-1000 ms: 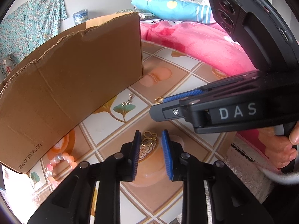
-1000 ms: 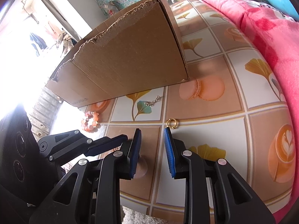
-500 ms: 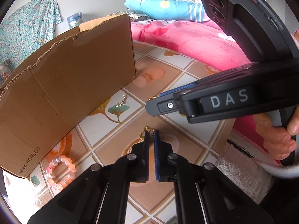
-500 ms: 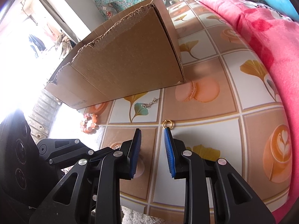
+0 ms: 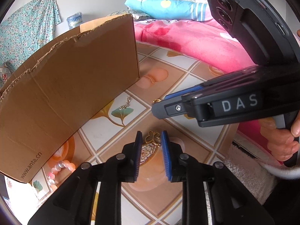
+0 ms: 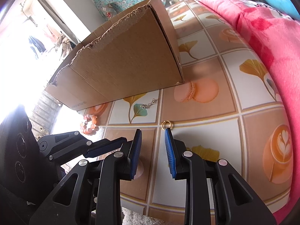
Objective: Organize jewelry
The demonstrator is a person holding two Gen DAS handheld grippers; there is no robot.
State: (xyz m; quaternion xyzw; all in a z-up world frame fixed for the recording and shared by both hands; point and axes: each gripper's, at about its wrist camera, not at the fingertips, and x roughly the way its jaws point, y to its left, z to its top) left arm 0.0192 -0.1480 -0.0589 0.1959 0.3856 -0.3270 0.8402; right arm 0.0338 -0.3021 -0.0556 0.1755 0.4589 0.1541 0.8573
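A gold butterfly pendant [image 5: 152, 140] lies on the patterned tablecloth [image 5: 187, 78]. My left gripper [image 5: 151, 133] straddles it; its jaws are opening and the blue pads stand clear of the pendant. My right gripper [image 6: 152, 131] is open with nothing between its fingers. A small gold ring [image 6: 166, 124] lies just past its right fingertip and also shows in the left wrist view as the ring [image 5: 156, 100]. A short silver chain [image 6: 148, 104] and a pink bead bracelet [image 6: 90, 124] lie near the cardboard box [image 6: 127, 69].
The tall open cardboard box [image 5: 71, 86] stands at the back left, and the bead bracelet [image 5: 60, 166] sits by its near corner. A pink blanket [image 5: 196, 39] bounds the table on the right. A hand [image 5: 281, 142] holds the right gripper's handle.
The left jaws closed around the pendant half a second ago and have since parted again. The pendant still lies on the cloth. The right gripper has kept still.
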